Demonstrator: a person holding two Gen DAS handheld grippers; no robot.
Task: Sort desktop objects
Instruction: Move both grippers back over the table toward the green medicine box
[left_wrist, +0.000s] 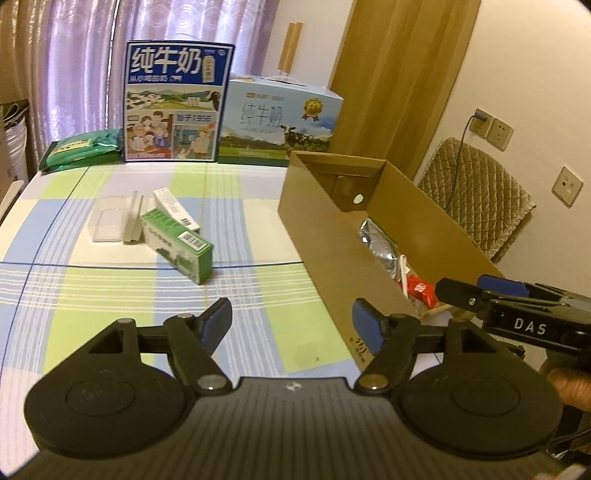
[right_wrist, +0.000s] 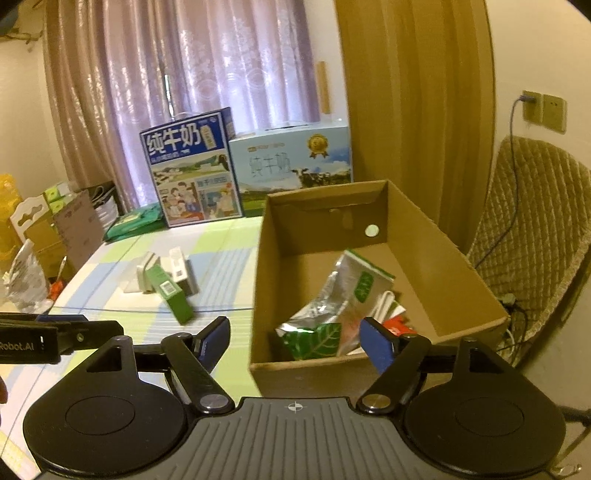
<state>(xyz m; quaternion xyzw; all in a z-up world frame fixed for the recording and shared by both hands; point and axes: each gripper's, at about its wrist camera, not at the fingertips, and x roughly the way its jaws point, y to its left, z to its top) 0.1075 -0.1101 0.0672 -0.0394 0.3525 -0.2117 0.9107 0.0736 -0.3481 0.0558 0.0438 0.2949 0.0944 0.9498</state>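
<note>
Both tools, left tool (left_wrist: 291, 325) and right tool (right_wrist: 293, 341), gape wide and empty. Green carton (left_wrist: 179, 243) lies on the surface (left_wrist: 110, 291) beside the cardboard box (left_wrist: 321, 236); probably light, rigid, best gripped across its narrow sides.

Stuff you can't really make out here

The cardboard box (left_wrist: 325, 236) wall hides most of its contents in the left view; the red packet (right_wrist: 397, 326) sits half behind the right gripper's pad, and print on the green box (left_wrist: 177, 243) is unreadable.
</note>
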